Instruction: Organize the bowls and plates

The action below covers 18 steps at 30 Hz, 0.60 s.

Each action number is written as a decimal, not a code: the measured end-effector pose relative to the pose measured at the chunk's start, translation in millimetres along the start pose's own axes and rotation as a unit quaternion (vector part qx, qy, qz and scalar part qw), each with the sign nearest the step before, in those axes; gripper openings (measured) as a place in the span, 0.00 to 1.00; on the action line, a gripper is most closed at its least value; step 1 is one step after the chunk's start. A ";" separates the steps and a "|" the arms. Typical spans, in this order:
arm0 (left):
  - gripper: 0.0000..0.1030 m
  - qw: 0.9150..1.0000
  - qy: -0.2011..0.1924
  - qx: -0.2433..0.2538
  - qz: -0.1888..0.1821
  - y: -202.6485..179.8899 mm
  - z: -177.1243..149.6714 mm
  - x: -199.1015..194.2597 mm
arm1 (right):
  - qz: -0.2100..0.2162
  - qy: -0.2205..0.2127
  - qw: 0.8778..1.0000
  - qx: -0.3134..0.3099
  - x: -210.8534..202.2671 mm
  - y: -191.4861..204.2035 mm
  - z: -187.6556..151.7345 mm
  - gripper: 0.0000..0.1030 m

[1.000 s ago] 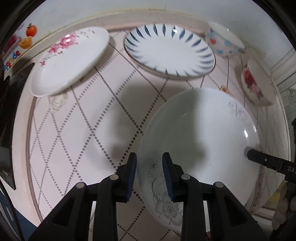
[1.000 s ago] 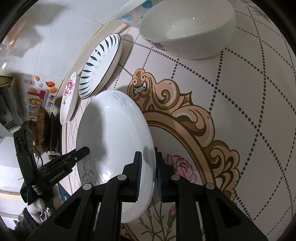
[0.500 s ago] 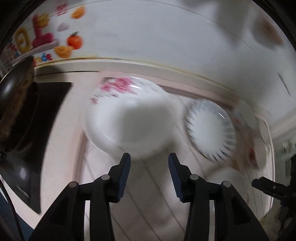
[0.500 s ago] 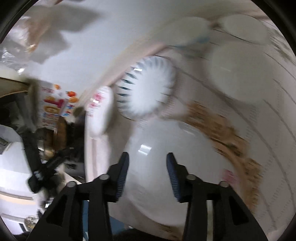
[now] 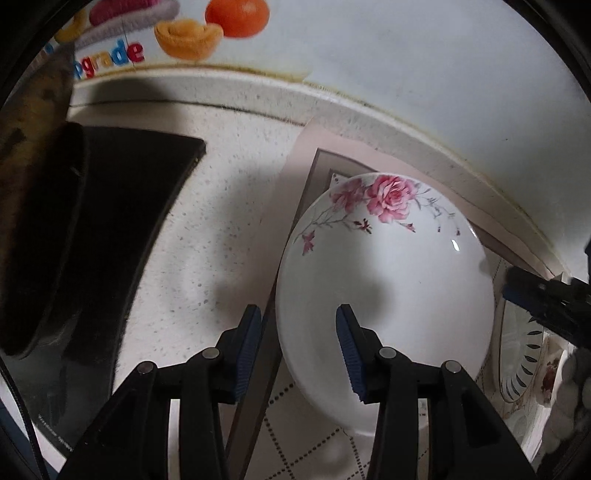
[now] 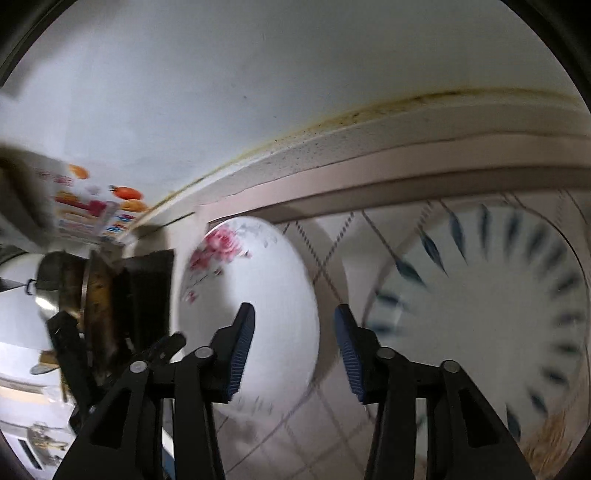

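A white plate with pink roses (image 5: 388, 280) lies on the patterned mat. My left gripper (image 5: 299, 350) is open and empty, its jaws straddling the plate's near left rim just above it. The same plate shows in the right wrist view (image 6: 255, 295). My right gripper (image 6: 293, 350) is open and empty, hovering between the rose plate and a white plate with blue leaf marks (image 6: 480, 314). The blue-leaf plate peeks in at the right of the left wrist view (image 5: 524, 358). The right gripper's fingers (image 5: 546, 299) reach in at the rose plate's right rim.
A black stove top (image 5: 110, 229) with a dark pan (image 5: 33, 206) lies left of the mat. The wall with a fruit sticker (image 5: 192, 29) runs close behind. A rose-patterned bowl (image 5: 550, 376) sits at the far right. The mat's edge (image 5: 295, 177) lies left of the plate.
Both grippers let go of the large white plate, opened wide and swung left to the rose plate at the mat's back left corner. The large plate is out of view.
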<state>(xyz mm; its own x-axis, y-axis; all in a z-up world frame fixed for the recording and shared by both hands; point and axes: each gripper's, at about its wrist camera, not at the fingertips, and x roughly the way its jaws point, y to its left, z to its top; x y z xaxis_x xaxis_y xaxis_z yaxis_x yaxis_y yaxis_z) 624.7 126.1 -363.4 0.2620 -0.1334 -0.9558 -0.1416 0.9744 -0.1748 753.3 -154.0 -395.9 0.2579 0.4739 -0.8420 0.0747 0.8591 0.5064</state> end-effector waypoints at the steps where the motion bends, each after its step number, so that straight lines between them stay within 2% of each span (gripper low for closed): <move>1: 0.38 1.000 0.005 -0.003 -0.006 1.3 1.1 4.6 | -0.008 0.007 1.000 -0.003 8.6 0.1 5.0 0.36; 3: 0.29 1.000 0.008 -0.013 -0.024 3.7 2.0 8.6 | -0.012 0.020 1.000 -0.005 21.2 -2.1 9.8 0.28; 5: 0.25 1.000 0.007 -0.017 -0.018 4.5 2.9 9.7 | -0.016 0.030 0.999 -0.002 30.7 -6.2 11.7 0.14; 10: 0.16 1.000 0.005 -0.020 -0.021 9.0 1.7 7.1 | -0.015 0.021 1.000 0.001 34.1 -11.4 10.6 0.12; 18: 0.16 1.000 -0.009 0.002 -0.026 5.3 -2.8 -15.7 | -0.022 0.012 1.000 -0.009 16.0 -13.6 -2.9 0.13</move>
<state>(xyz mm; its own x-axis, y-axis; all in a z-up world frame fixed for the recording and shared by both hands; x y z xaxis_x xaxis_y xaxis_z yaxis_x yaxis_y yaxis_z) 617.2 132.8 -350.0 0.2864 -0.1800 -0.9410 -0.1228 0.9672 -0.2223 753.7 -157.6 -416.8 0.2312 0.4393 -0.8681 0.0683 0.8827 0.4649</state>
